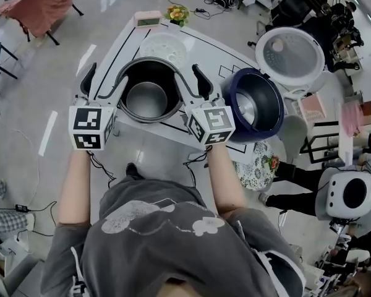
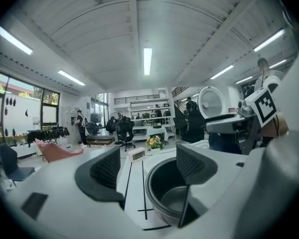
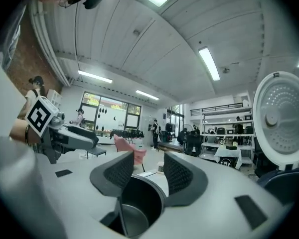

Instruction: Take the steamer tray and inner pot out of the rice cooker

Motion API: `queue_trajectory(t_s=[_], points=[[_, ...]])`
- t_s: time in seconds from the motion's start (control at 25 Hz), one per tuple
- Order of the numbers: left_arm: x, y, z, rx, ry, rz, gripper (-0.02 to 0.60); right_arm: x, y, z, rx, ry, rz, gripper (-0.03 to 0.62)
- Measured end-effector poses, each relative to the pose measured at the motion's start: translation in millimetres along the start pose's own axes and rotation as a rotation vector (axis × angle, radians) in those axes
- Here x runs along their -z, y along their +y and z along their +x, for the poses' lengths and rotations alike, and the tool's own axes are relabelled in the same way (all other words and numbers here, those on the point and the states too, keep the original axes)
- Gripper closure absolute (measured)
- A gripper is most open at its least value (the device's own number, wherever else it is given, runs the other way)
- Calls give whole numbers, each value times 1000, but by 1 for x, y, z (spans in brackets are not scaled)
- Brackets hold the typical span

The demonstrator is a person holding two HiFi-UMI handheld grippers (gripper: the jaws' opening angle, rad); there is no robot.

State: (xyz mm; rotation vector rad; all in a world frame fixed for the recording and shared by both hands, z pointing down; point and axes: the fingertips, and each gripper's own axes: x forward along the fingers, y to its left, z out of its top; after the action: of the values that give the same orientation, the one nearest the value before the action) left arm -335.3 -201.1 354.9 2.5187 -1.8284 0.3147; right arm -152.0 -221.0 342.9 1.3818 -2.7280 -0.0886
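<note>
The dark inner pot (image 1: 147,91) stands on the white table (image 1: 232,57) near its front edge, out of the rice cooker. Behind it lies the white perforated steamer tray (image 1: 162,47). My left gripper (image 1: 104,82) is open at the pot's left rim, one finger outside and the other over the pot's mouth; in the left gripper view the pot (image 2: 169,193) sits low under my gripper (image 2: 149,163), untouched. My right gripper (image 1: 191,82) is open at the right rim. In the right gripper view the pot (image 3: 134,208) lies below my gripper (image 3: 149,172).
The dark blue rice cooker (image 1: 255,104) stands to the right, its white lid (image 1: 290,53) swung open. A small clock (image 1: 148,19) and flowers (image 1: 177,14) sit at the table's far edge. Chairs, desks and people fill the room around.
</note>
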Motion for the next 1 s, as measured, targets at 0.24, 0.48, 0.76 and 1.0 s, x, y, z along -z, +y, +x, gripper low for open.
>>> queue_trajectory(t_s=[0.24,0.48,0.76,1.0], points=[[-16,-29,-34,-71,-38,-16,398,-27,8,-31,-48,-71,36,507],[-17,-59,-68,-124,-24,-47,530,-41,21,-66,-117,-91,25,541],[-8,-96,-105,-180,15,-71,572,-39,31,-107,-187,-74,5,565],[3,-136,-138,-210,47,-91,572,-27,40,-152,-234,-16,-68,566]])
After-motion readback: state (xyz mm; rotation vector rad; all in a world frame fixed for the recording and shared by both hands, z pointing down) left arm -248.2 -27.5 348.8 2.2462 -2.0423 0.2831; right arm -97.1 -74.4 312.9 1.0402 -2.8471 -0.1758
